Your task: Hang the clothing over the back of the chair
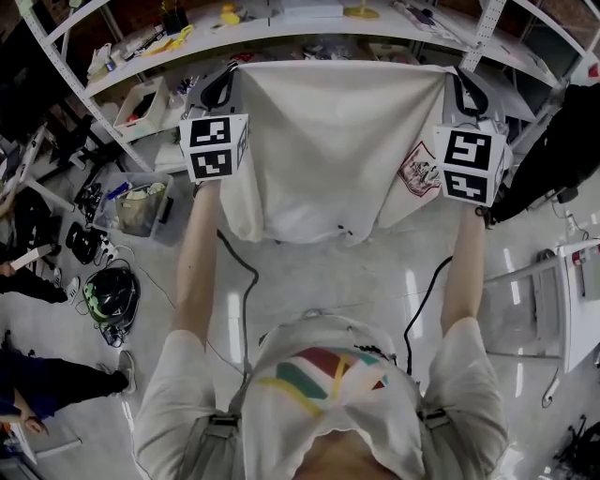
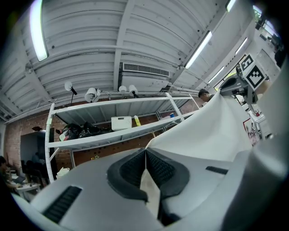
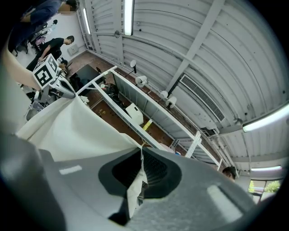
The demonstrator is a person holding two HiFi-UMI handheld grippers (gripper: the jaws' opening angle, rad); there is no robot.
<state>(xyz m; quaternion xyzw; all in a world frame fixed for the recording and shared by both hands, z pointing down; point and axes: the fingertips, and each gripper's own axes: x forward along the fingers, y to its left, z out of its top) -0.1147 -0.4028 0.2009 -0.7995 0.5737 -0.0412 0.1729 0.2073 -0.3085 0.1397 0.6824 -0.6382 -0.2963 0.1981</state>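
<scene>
Clothing (image 1: 337, 141) held up off floor (image 1: 319, 281), spread wide between my two grippers, hem hanging free. My left gripper (image 1: 223, 82) clamped on its left top corner, my right gripper (image 1: 466, 86) clamped on right corner; cloth pinched between pads in both gripper views. Nothing draped yet, so hanging all left to do. Shelving (image 1: 281, 25) close beyond cloth. Floor near me open. Pale frame (image 1: 548, 305) at right, maybe chair, cannot tell.

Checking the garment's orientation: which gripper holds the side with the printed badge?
The right gripper: the reddish badge lies on the garment just beside it, while the cloth by the left gripper is plain.
</scene>
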